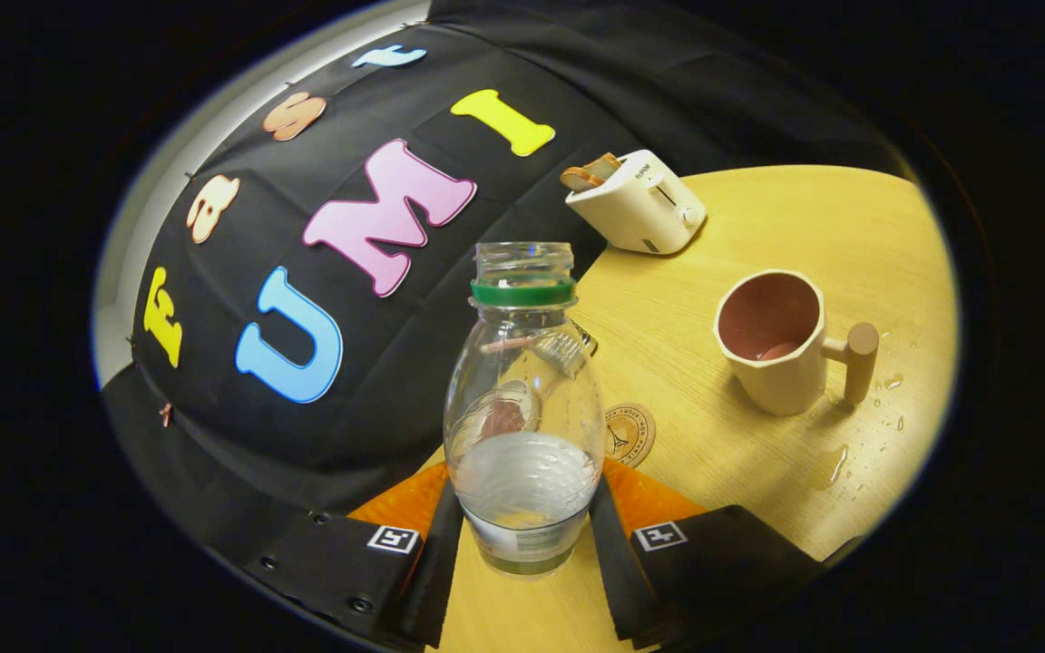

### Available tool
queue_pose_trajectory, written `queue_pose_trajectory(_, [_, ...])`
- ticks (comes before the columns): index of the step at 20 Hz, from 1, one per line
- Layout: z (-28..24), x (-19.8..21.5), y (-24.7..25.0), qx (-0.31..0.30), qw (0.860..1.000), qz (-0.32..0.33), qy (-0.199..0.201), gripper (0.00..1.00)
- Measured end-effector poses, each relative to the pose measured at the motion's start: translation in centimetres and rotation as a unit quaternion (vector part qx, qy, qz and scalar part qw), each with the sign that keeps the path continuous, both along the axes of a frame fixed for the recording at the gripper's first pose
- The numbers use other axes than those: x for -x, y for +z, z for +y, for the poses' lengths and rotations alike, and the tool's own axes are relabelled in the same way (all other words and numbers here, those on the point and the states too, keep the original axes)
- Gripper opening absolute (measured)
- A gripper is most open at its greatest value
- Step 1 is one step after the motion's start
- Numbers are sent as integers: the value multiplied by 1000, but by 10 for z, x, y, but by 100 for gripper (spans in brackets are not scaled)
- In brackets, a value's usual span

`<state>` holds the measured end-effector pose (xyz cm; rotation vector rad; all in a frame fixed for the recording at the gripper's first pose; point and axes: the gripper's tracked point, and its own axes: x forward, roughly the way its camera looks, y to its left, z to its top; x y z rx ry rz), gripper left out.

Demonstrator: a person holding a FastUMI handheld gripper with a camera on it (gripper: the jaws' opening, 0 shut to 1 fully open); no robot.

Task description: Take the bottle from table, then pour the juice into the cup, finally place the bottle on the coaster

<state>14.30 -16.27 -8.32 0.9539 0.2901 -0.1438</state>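
The claw (524,535) has black screwed housings bearing square black-and-white marker tags.

Counted on pale wooden tabletop (804,227):
- 1 clear plastic bottle with green neck ring, no cap (523,408)
- 1 beige faceted cup, pink inside, peg handle (781,340)
- 1 round cork coaster (629,433)
- 1 cream toaster (639,201) with 1 bread slice (588,172)
- 1 claw (522,535), 2 fingers, both against bottle sides.

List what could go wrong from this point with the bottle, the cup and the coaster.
1. The bottle, clamped low between the gripper fingers, has no cap, and the view looks tilted; liquid may slosh out.
2. Droplets already lie on the table near the cup, so the pour may miss again.
3. The coaster sits partly hidden behind the bottle, so placement could land off-centre.
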Motion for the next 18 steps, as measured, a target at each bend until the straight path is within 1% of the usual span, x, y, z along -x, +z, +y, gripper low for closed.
queue_pose_trajectory(4, [-16, -2, -3, -50, 999, 7, -21, 71])
queue_pose_trajectory(7, [-25, -4, -3, -94, 995, 12, -35, 71])
queue_pose_trajectory(12, [-35, -7, -10, -169, 983, 23, -60, 71])
queue_pose_trajectory(18, [-41, -5, -21, -220, 971, 47, -81, 71])
